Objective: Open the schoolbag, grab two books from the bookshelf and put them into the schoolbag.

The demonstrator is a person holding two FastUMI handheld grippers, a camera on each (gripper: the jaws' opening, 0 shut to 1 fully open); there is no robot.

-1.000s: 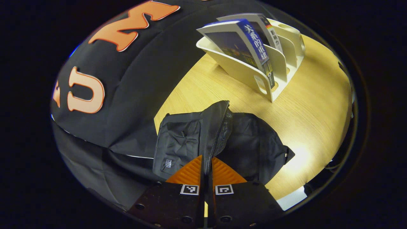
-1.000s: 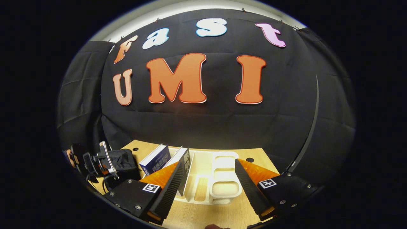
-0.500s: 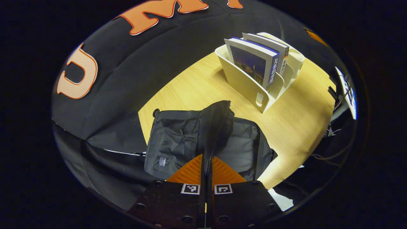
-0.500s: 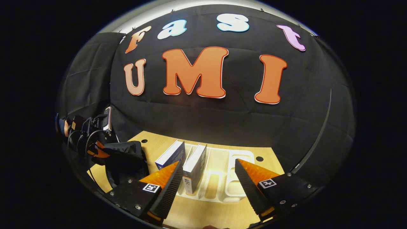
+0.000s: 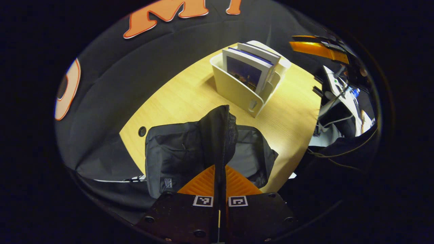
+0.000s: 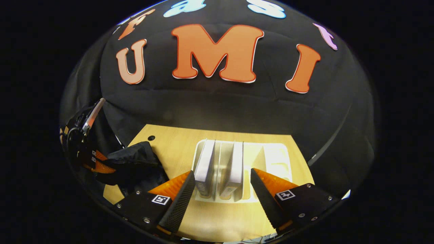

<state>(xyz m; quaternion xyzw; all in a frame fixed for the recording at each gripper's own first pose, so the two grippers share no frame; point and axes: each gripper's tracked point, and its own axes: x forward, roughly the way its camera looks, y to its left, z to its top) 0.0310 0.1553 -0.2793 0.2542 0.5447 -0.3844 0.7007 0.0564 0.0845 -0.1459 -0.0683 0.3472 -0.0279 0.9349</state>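
The bag [image 5: 190, 152] flap was pinched and held up by the left gripper [image 5: 220, 176], so its mouth stayed open, near the table's [image 5: 176, 98] left edge. The right gripper [image 6: 222, 189] was spread wide before 2 books [image 6: 220, 169] upright in the rack [image 6: 274, 159] at the back edge.

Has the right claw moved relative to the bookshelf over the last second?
Yes. The right claw has swung left; it now straddles both books in the bookshelf.

Right gripper [image 6: 222, 183], jaws apart, above two books [image 6: 234, 166] in bookshelf [image 6: 278, 159].
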